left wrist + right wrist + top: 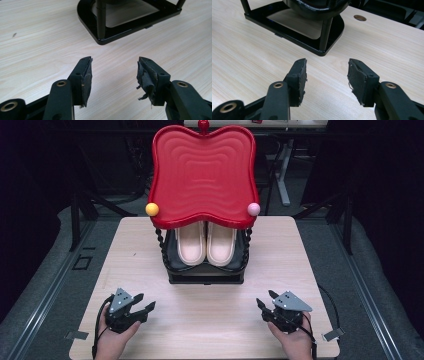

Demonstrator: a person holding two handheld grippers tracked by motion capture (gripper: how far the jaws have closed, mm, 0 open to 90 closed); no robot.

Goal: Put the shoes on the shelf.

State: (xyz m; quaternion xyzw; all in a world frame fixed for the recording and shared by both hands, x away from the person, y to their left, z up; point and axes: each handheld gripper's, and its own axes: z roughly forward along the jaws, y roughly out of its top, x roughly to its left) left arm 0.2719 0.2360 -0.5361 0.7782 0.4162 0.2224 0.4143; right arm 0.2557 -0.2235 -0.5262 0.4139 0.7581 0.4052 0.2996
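Both tongs rest low on the table (150, 250) with jaws spread and nothing between them: the left gripper (141, 306) sits at about 7 o'clock, held by the left hand (111, 340), and the right gripper (266, 303) at about 5 o'clock, held by the right hand (295, 342). In the left gripper view the left gripper (113, 72) shows frayed pads over bare wood; in the right gripper view the right gripper (327, 75) shows the same.

At the table's centre toward 12 o'clock stands a black rack (206, 276), well apart from both tongs. Its base corner (100, 40) and one post lie ahead of the left jaws, and its other corner (322, 51) ahead of the right.

A red tray (202, 175) tops the rack, tilted toward the camera and covering the far part of the lower shelf. Two pale slippers (206, 242) lie side by side, touching, on that shelf, partly hidden under the tray.

A yellow ball (152, 209) caps the tray's 9 o'clock corner, a pink ball (254, 209) its 3 o'clock corner.
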